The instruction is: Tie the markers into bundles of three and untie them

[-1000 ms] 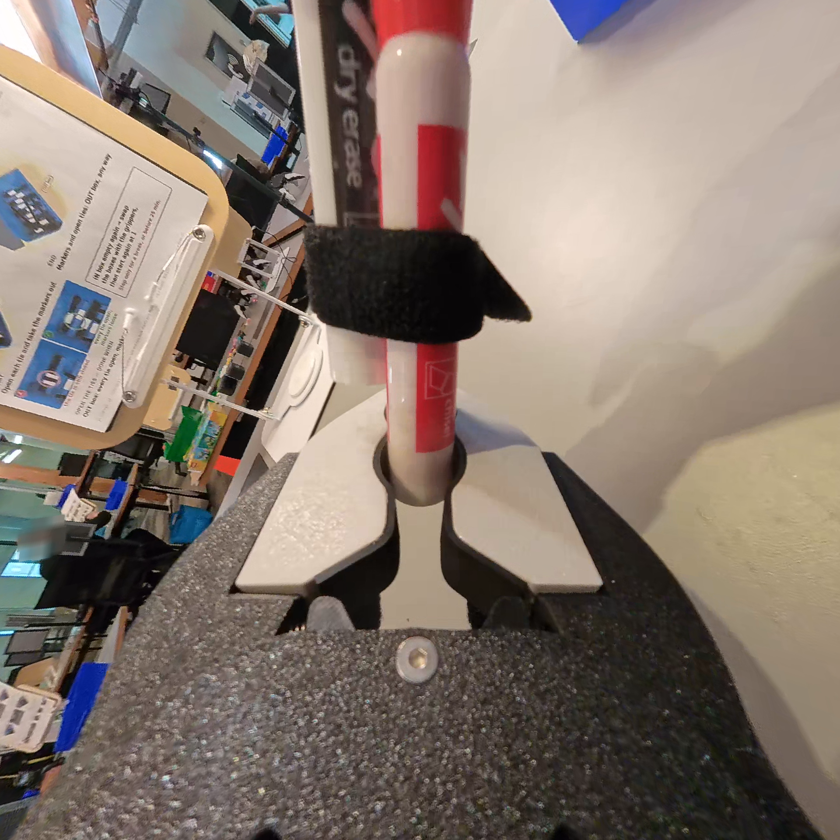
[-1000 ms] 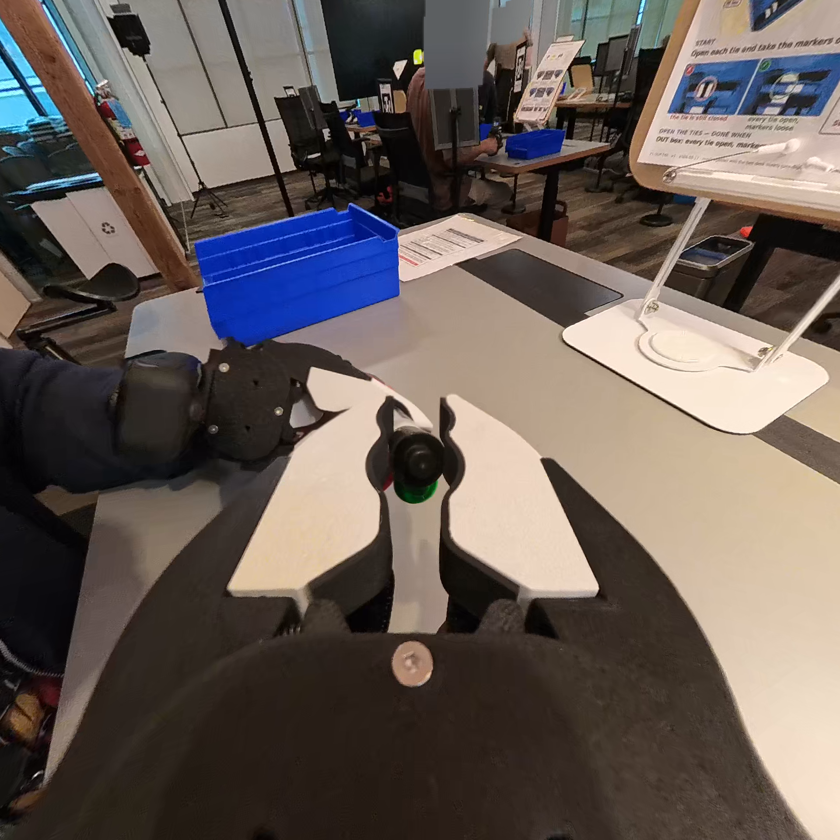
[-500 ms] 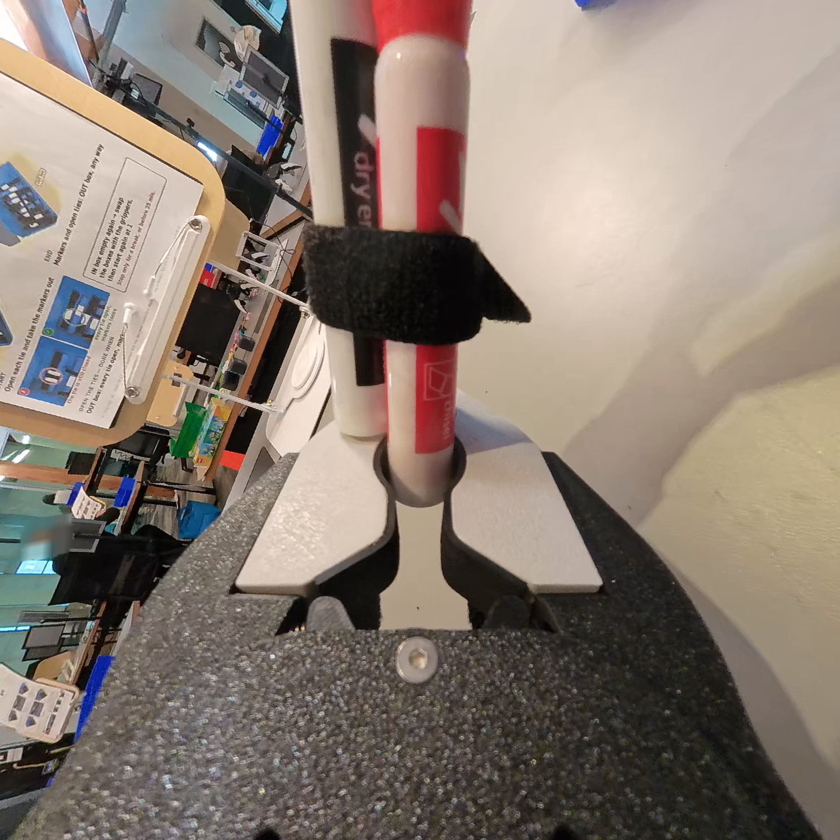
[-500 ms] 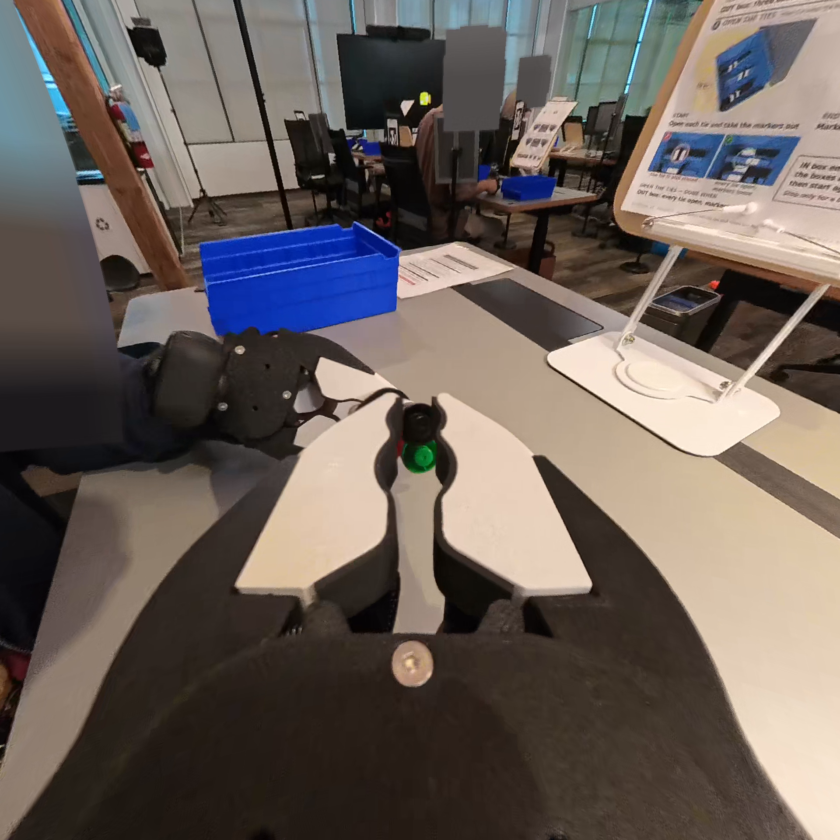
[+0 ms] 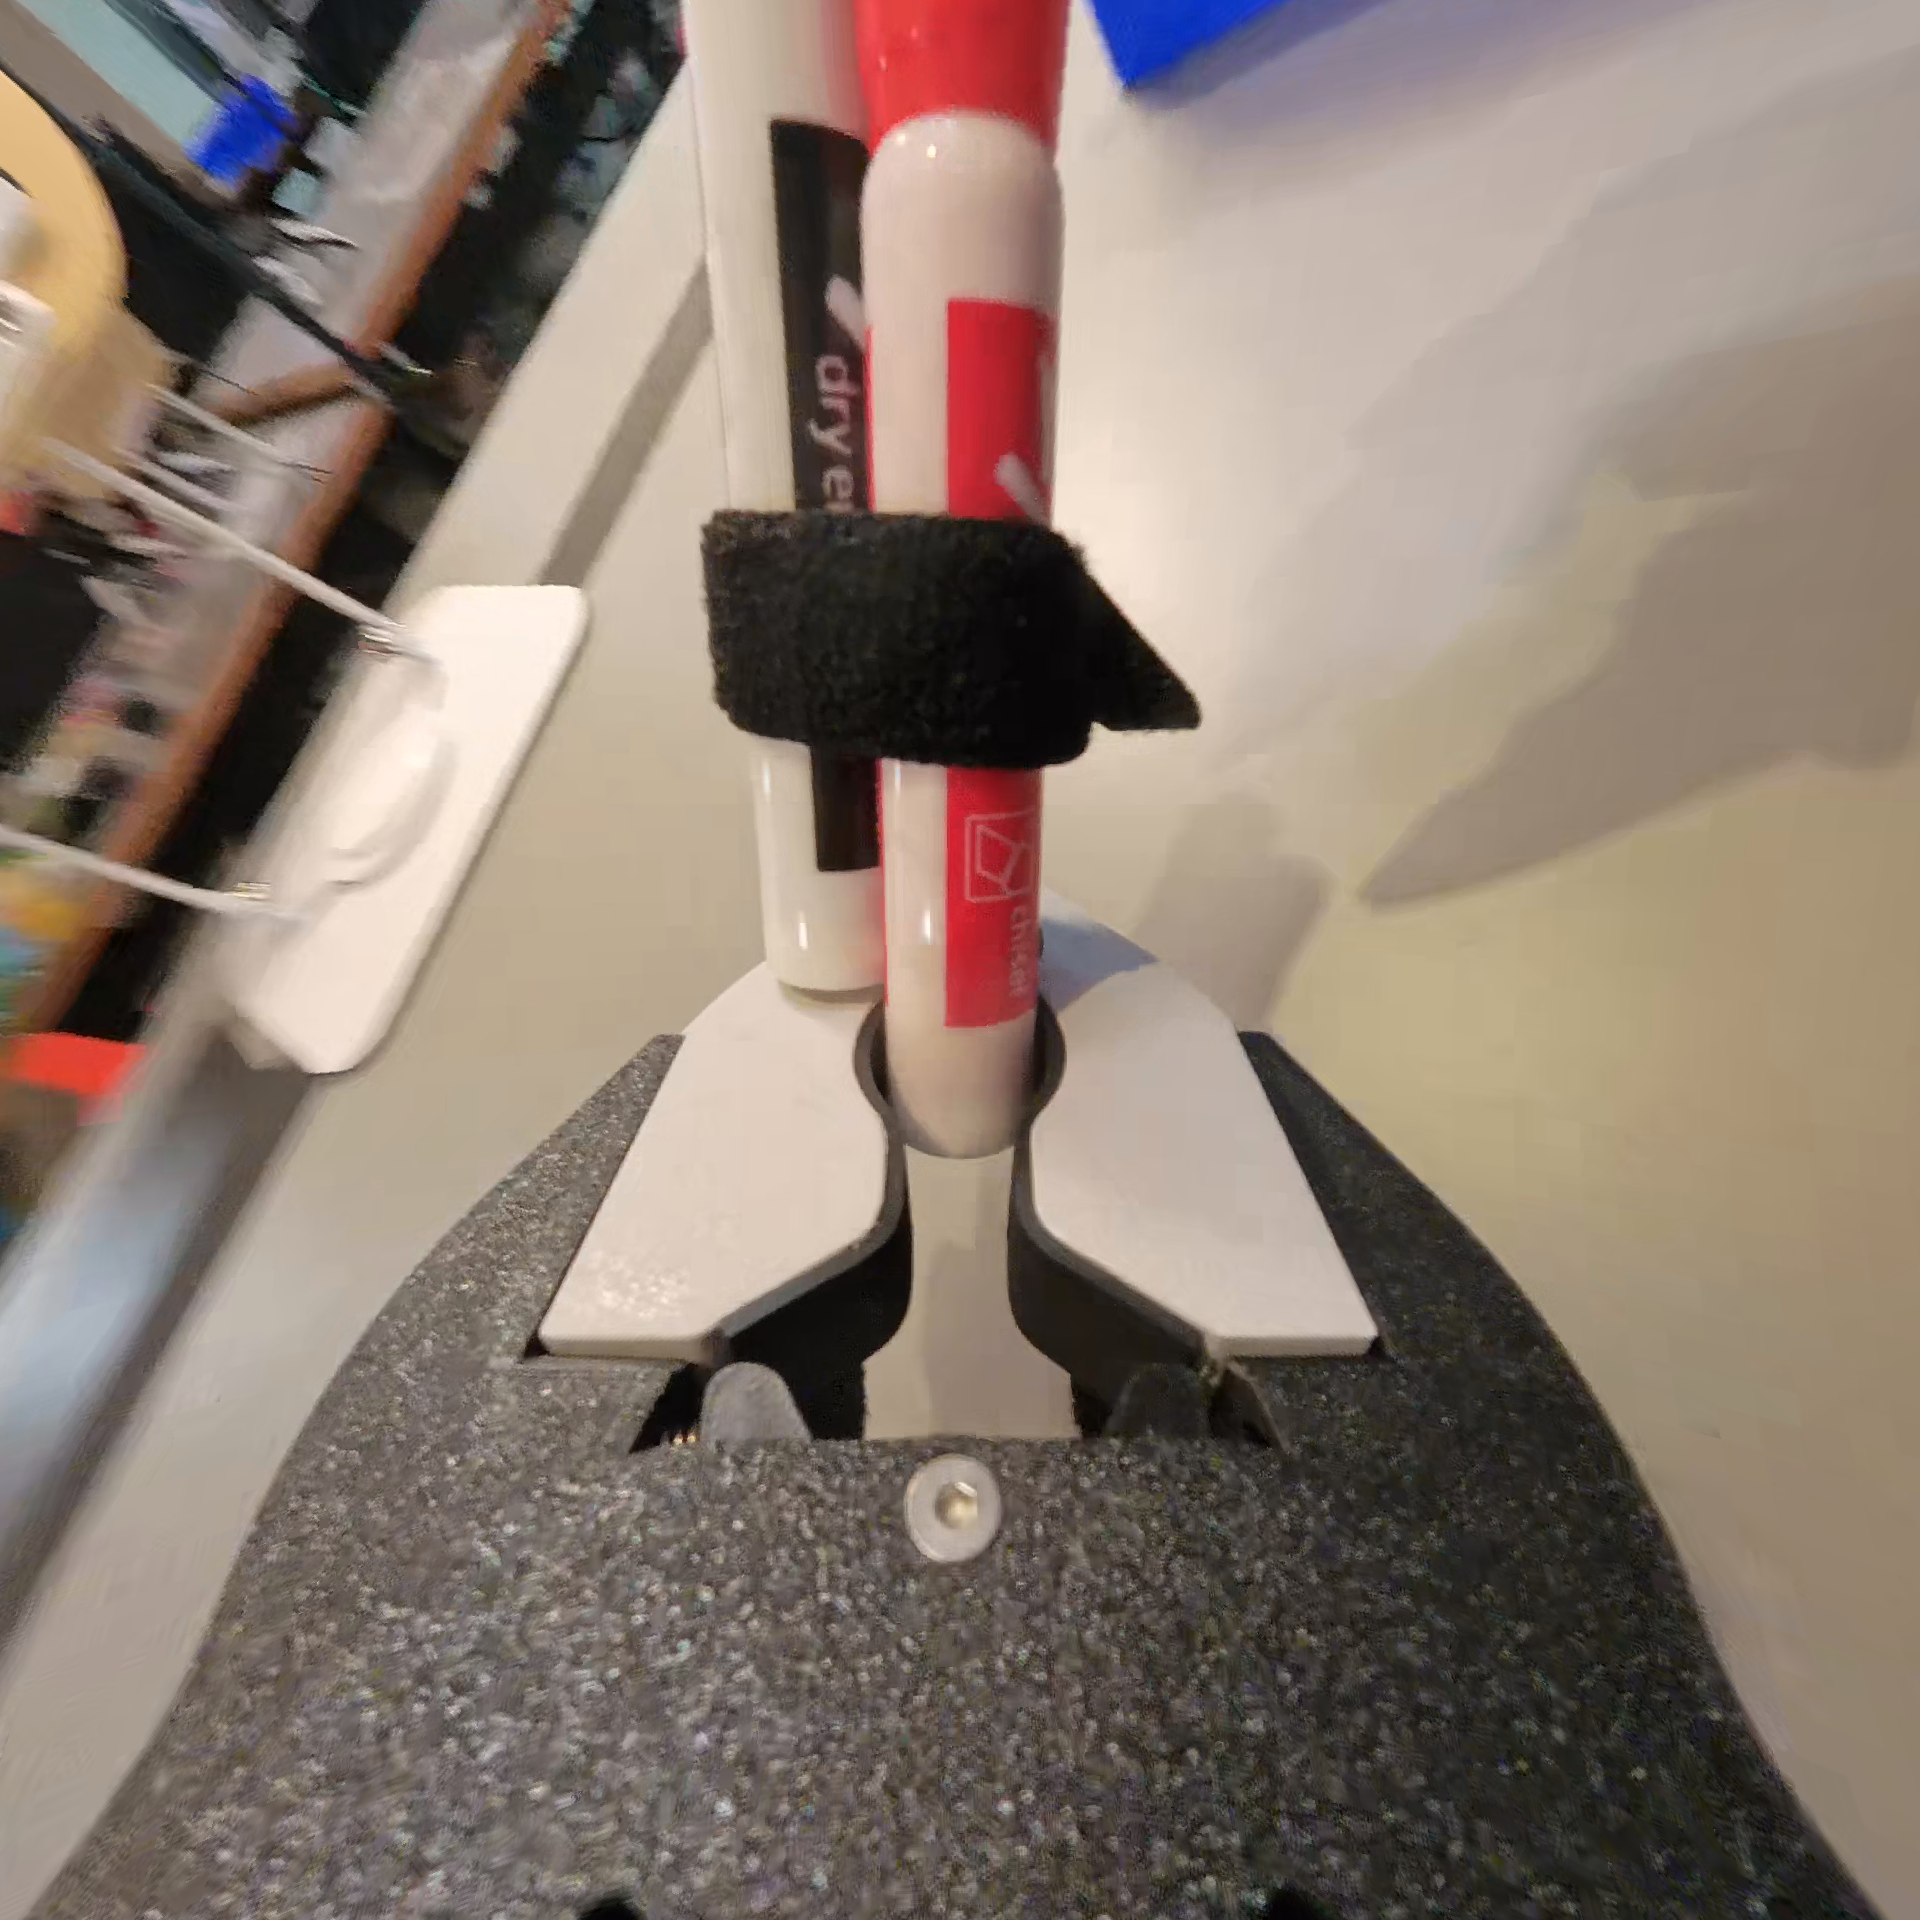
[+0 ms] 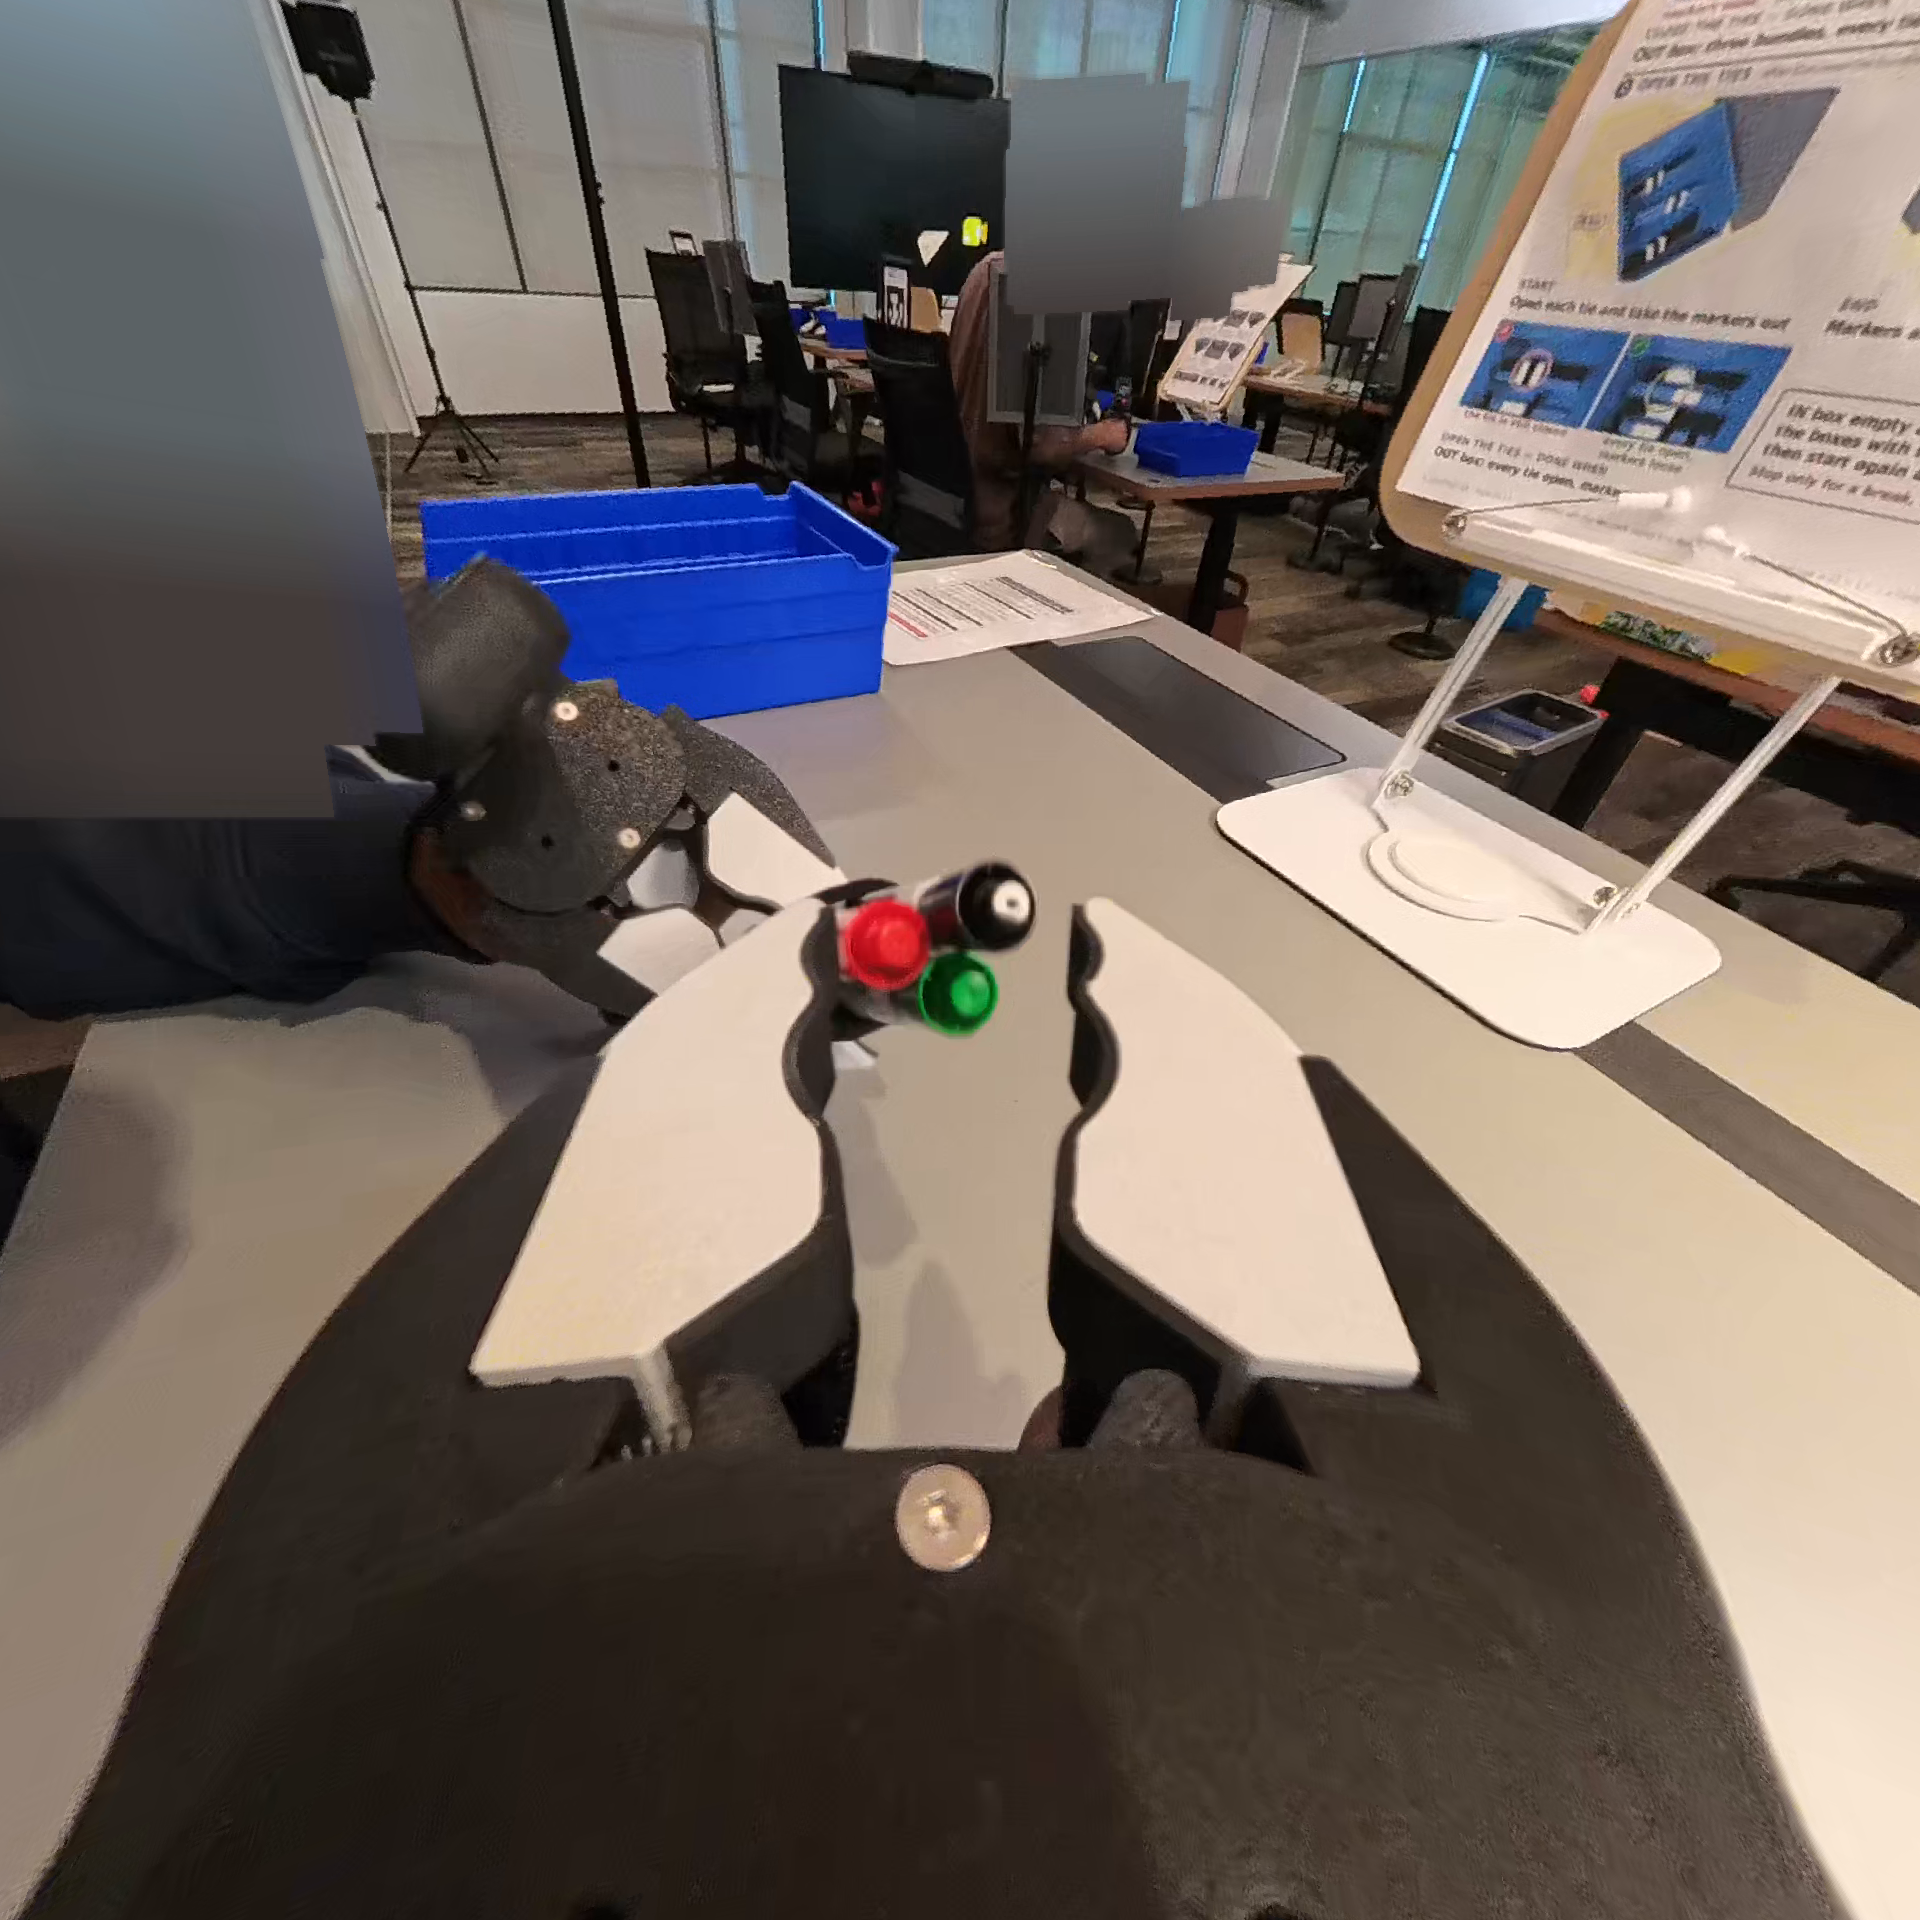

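The left gripper [image 5: 961, 1081] clenches the butt of the red marker [image 5: 961, 665]. A black strap [image 5: 904, 644] binds it to a black marker [image 5: 800, 582] at 11 o'clock; both carry printed labels and run off the top edge. The right gripper [image 6: 951, 997] is released, jaws apart. Between its tips show three caps: red, black, and a green marker [image 6: 958, 995]. Beyond, at 11 o'clock on the table [image 6: 1039, 790], stands one blue bin [image 6: 707, 613]; at 2 o'clock, a sign stand [image 6: 1475, 914].

The left wrist view is looking along its fingers, very close on the marker bundle [image 5: 914, 623], table [image 5: 1455, 520] behind. The right wrist view is facing the bundle's capped ends [image 6: 925, 951] from nearby, across the table [image 6: 1039, 769] toward the room; both are sharing the bundle
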`<control>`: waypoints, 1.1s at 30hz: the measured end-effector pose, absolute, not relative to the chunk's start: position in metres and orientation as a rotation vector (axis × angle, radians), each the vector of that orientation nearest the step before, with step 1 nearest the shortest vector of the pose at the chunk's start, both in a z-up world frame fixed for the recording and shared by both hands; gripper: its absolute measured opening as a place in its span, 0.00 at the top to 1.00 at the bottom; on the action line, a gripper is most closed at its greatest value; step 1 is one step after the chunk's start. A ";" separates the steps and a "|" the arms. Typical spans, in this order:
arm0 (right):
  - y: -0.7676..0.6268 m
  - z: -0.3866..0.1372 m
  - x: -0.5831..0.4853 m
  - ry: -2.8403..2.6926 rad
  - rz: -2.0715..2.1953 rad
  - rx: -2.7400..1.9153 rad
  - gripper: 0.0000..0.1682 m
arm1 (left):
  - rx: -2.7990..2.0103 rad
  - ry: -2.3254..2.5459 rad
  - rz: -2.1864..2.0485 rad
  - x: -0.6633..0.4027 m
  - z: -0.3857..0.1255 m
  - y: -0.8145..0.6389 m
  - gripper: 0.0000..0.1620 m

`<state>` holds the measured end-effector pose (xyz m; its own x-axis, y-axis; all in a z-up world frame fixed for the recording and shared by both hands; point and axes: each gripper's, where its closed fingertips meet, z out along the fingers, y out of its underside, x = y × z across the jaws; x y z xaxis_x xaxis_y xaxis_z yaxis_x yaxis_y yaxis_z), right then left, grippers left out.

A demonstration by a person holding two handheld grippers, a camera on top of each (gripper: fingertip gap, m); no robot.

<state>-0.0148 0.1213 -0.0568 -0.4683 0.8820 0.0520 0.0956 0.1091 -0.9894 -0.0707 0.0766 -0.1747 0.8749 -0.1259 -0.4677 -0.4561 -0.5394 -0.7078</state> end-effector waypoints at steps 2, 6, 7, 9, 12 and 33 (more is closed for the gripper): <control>0.124 -0.061 -0.020 -1.690 1.444 -1.013 0.72 | -2.116 0.334 0.254 -0.063 -0.175 0.078 0.91; 0.115 -0.071 -0.036 -1.700 1.522 -1.147 0.66 | -2.079 0.242 0.009 -0.049 -0.171 0.082 0.90; 0.111 -0.073 -0.041 -1.696 1.557 -1.174 0.66 | -2.066 0.239 -0.049 -0.043 -0.170 0.083 0.90; 0.099 -0.073 -0.045 -1.694 1.663 -1.175 0.67 | -2.031 0.241 -0.187 -0.029 -0.167 0.083 0.91; 0.084 -0.069 -0.045 -1.693 1.805 -1.079 0.71 | -1.952 0.277 -0.444 -0.005 -0.157 0.079 0.90; 0.091 -0.051 -0.052 -1.529 2.069 -1.208 0.80 | -1.827 0.137 -0.749 -0.002 -0.137 0.074 0.88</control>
